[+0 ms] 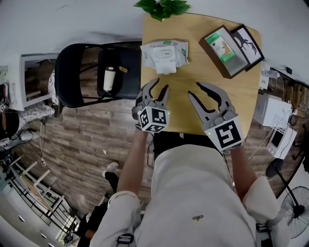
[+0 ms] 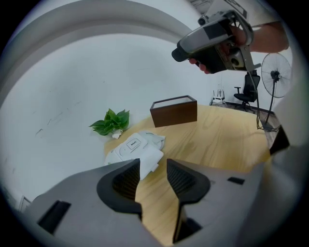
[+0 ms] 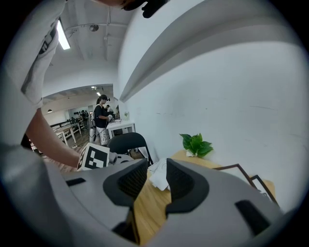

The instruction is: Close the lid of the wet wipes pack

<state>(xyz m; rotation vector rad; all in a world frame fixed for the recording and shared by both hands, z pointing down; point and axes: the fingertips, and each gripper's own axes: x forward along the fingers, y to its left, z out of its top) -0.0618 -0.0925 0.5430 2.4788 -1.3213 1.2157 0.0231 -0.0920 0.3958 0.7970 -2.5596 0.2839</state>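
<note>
The white wet wipes pack (image 1: pixel 164 52) lies at the far left of the wooden table (image 1: pixel 193 116). A white flap (image 1: pixel 167 69) sticks out from its near side. My left gripper (image 1: pixel 161 86) hovers just short of that flap, open and empty. The left gripper view has the pack (image 2: pixel 134 145) just beyond its spread jaws (image 2: pixel 153 166). My right gripper (image 1: pixel 195 90) hangs open over the table's middle, to the right of the pack and holding nothing. In the right gripper view, the pack (image 3: pixel 157 176) shows in the gap between the jaws (image 3: pixel 157 179).
A dark wooden box with picture frames (image 1: pixel 231 46) stands at the table's far right. A green plant (image 1: pixel 161 7) sits at the far edge. A black chair (image 1: pixel 91 72) with a white bottle (image 1: pixel 109 78) stands left of the table. White equipment (image 1: pixel 273 118) and a fan (image 1: pixel 294 202) are on the right.
</note>
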